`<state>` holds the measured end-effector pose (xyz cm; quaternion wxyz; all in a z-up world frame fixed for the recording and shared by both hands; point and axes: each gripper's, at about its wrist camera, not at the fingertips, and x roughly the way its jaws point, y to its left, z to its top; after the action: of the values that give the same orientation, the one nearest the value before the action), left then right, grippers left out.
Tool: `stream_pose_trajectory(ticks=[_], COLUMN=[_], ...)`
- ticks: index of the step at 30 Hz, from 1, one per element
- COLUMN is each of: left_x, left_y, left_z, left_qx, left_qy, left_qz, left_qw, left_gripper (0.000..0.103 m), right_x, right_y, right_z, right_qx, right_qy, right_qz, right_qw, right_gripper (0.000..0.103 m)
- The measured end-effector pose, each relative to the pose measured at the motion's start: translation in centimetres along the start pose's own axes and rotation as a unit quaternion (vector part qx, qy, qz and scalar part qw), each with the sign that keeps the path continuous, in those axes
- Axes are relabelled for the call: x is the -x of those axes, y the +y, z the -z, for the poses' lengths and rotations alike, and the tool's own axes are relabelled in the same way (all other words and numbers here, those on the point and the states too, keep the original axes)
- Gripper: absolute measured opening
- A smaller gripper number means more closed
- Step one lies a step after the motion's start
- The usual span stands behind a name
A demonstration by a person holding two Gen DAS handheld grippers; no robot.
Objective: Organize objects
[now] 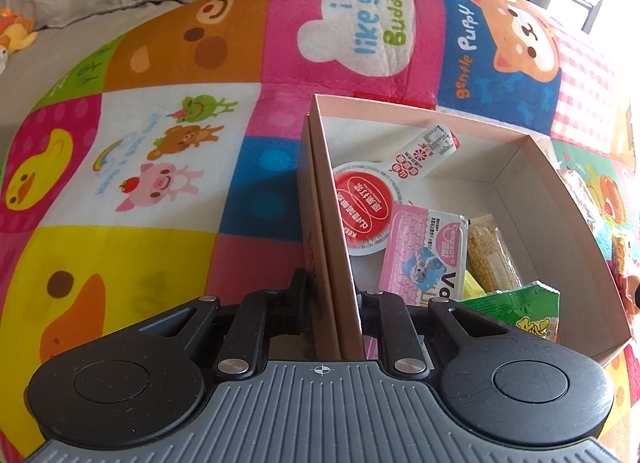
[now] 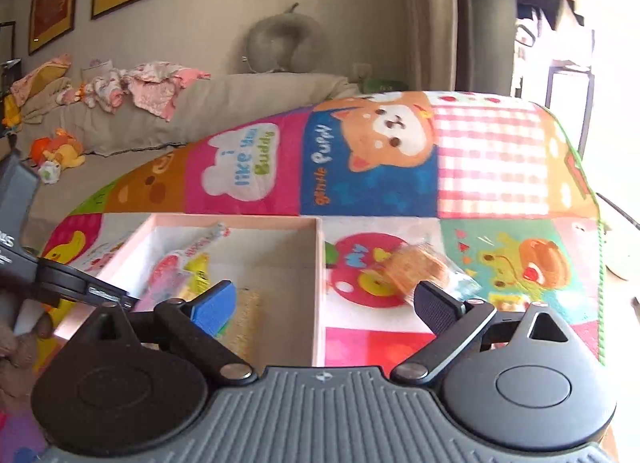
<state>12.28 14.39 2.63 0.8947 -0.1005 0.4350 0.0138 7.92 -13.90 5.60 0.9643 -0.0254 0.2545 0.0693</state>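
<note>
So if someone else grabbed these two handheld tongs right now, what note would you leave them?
Left tongs: shut on the near wall of the pale pink cardboard box, steadying it.
Right tongs: open, nothing between them, over the box's right edge.
In the box: round red-and-white label, pink sachet, green snack packet, clear bag of yellow grains.
Left to do: the clear-wrapped orange snack lies outside on the colourful cartoon blanket; it probably goes in next.
</note>
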Motion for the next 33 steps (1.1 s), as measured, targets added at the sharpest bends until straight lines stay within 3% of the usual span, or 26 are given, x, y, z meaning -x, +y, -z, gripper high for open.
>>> stream_pose_trajectory(ticks=[6, 10, 16, 23, 29, 33], left_x=[0.1, 0.2, 0.2, 0.2, 0.2, 0.2], left_y=[0.2, 0.3, 0.5, 0.5, 0.5, 0.3], left_z=[0.3, 0.3, 0.4, 0.5, 0.5, 0.5], left_qx=[0.007, 0.009, 0.011, 0.011, 0.010, 0.009], left_qy=[-0.005, -0.007, -0.009, -0.010, -0.009, -0.009], left_qz=[0.003, 0.004, 0.010, 0.011, 0.011, 0.011], left_qw=[1.0000, 0.9999, 0.9999, 0.9998, 0.9998, 0.9999], left_gripper=[0.019, 0.019, 0.019, 0.020, 0.020, 0.020], right_x=[0.1, 0.7, 0.1, -1.9, -5.1, -6.4], right_y=[-8.1, -11.7, -13.4, -15.2, -15.9, -15.7], right_z=[3.2, 4.4, 4.3, 3.8, 3.1, 2.8], right_qx=[-0.097, -0.156, -0.161, -0.212, -0.291, -0.283], right_qy=[0.055, 0.055, 0.040, 0.068, 0.105, 0.106], right_qz=[0.071, 0.099, 0.130, 0.124, 0.136, 0.152], right_qw=[0.991, 0.981, 0.978, 0.967, 0.941, 0.941], right_gripper=[0.100, 0.100, 0.103, 0.103, 0.103, 0.103])
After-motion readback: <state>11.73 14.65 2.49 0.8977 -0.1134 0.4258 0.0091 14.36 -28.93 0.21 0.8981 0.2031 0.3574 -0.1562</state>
